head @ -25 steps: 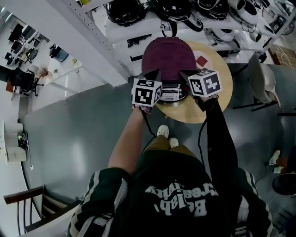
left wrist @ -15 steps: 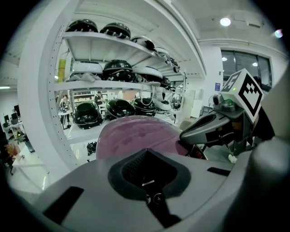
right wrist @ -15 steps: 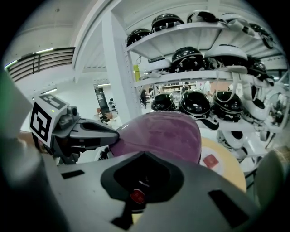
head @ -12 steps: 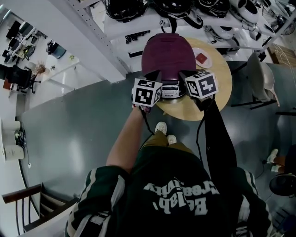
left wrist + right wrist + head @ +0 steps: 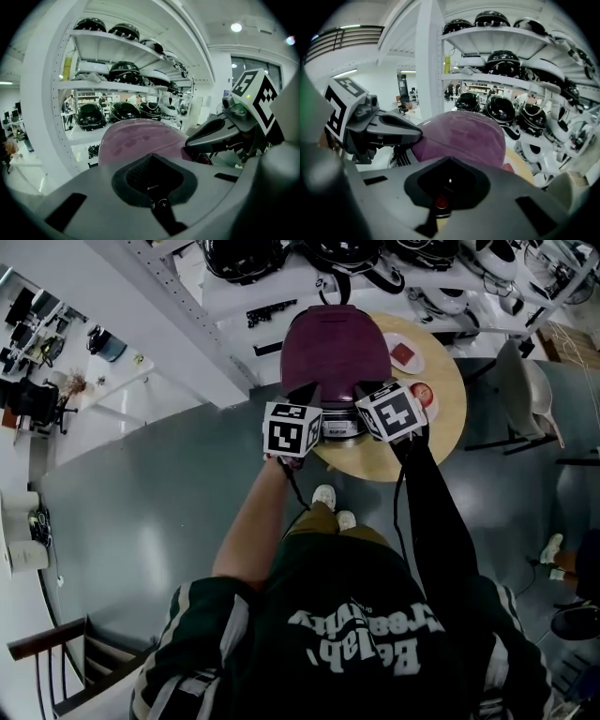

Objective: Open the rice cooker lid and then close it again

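Both grippers have crept closer together across the cooker's front since a second ago, the right one most of all. Its marker cube has slid off the table edge toward the control panel and uncovered a small red round object on the tabletop.

The rice cooker stands on a round wooden table, at the side nearest the shelving. From the head view its purple lid appears to lie down on the silver body.

The left gripper reaches in at the lid's front left. In its own view the two jaws meet along a seam under a dark notch, so the claw is closed with nothing between them. The right gripper reaches in at the lid's front right. Its jaws are likewise pressed together, and only a bit of red and the pale tabletop show through the notch.

Each gripper's camera catches the other's dark pointed tip against the lower edge of the lid, one on each flank. Whether the tips press on the lid or merely touch it cannot be told.

A small plate with a red square item sits on the table right of the lid. White shelves behind hold rows of dark rounded objects. The person's pale shoes stand on the grey floor just before the table.
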The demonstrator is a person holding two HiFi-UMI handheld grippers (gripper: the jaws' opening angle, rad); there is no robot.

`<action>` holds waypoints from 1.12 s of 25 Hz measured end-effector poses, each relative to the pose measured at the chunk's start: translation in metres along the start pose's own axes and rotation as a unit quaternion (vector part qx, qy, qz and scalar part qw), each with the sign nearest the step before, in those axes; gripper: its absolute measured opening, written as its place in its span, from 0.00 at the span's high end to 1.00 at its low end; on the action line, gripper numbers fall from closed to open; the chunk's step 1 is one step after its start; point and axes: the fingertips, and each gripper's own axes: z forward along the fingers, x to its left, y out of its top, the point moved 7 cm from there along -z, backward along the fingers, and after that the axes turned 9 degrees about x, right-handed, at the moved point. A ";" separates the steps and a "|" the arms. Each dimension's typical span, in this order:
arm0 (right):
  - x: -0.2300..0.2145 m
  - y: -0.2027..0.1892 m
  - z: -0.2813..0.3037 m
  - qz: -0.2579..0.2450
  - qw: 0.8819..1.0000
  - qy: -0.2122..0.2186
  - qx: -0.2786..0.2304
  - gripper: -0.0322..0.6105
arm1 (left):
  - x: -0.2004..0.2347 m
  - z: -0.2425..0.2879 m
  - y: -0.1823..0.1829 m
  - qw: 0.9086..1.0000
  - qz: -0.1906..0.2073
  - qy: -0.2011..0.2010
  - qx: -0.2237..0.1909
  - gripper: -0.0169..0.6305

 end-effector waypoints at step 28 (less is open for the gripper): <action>0.003 -0.015 -0.004 0.028 0.994 -0.046 -0.097 0.94 | 0.000 -0.001 -0.003 0.999 0.008 -0.004 -0.037 0.98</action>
